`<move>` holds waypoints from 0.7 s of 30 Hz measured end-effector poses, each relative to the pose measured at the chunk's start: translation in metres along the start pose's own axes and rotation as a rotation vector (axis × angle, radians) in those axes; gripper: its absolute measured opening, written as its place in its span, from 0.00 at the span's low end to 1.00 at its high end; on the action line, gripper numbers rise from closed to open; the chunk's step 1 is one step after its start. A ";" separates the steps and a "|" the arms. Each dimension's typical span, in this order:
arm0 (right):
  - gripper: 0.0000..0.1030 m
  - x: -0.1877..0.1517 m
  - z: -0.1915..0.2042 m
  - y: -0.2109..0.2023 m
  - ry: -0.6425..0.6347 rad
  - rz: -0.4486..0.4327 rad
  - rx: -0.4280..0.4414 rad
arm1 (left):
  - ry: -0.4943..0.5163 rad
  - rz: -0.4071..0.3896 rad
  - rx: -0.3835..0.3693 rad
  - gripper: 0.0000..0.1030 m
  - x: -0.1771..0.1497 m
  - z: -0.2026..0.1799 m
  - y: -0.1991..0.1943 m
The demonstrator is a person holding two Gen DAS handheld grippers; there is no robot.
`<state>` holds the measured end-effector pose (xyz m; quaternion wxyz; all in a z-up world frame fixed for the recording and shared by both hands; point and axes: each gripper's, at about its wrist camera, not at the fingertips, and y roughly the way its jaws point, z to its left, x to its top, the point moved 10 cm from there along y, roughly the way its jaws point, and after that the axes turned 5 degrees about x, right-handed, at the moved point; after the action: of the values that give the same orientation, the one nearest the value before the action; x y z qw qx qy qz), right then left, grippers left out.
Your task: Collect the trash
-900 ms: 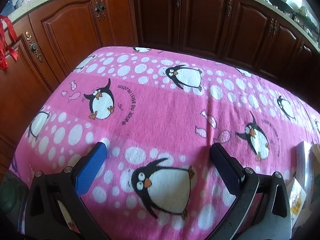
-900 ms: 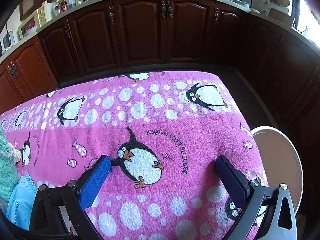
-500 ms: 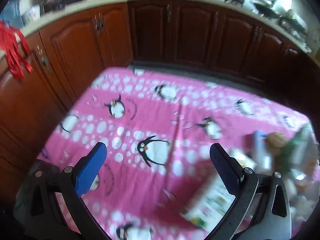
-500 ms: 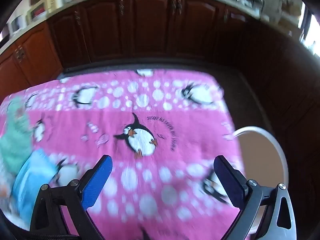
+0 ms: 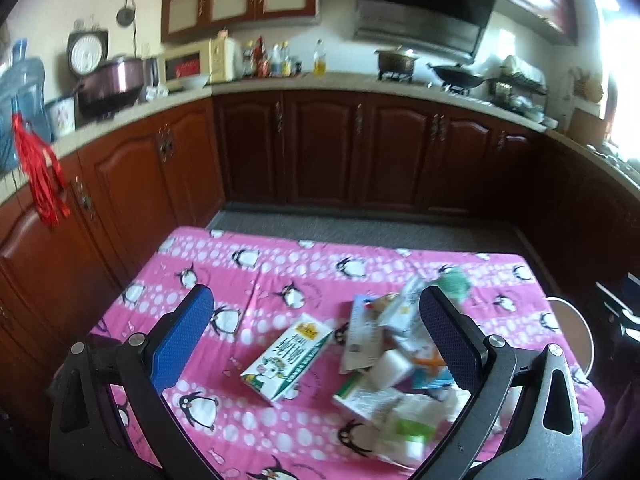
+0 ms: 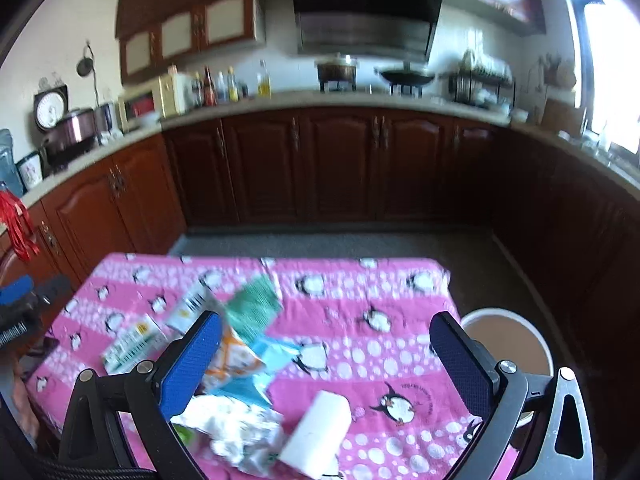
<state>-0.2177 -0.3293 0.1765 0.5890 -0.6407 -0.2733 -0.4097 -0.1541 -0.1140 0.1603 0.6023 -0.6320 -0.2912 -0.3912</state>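
Both the left tongs (image 5: 316, 336) and the right tongs (image 6: 326, 350) are held wide apart, gripping nothing. The trash pile (image 5: 394, 356) is seen under the left tongs' right finger; bare pink surface (image 6: 384, 288) is left beyond the right tongs, up to its far edge.

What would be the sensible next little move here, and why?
Probably lower the right gripper onto the white roll, the piece lying nearest between its wide-open fingers. Both grippers are empty and raised above the pink cloth, the trash pile is untouched, and the round bin stands right beside the table on that side. The left gripper could take the milk carton afterwards.
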 end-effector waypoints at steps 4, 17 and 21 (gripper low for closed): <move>1.00 0.012 0.011 -0.024 -0.005 -0.075 0.004 | 0.016 -0.048 -0.017 0.99 0.006 -0.013 -0.019; 1.00 0.013 0.009 -0.046 0.026 -0.157 0.009 | -0.003 -0.089 -0.047 0.99 0.003 -0.021 -0.028; 1.00 0.013 0.009 -0.045 0.035 -0.153 0.011 | -0.008 -0.088 -0.049 0.99 0.004 -0.020 -0.027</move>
<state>-0.2460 -0.3148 0.2118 0.5641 -0.6073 -0.3133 -0.4635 -0.1777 -0.1317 0.1770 0.5676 -0.6346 -0.3116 -0.4220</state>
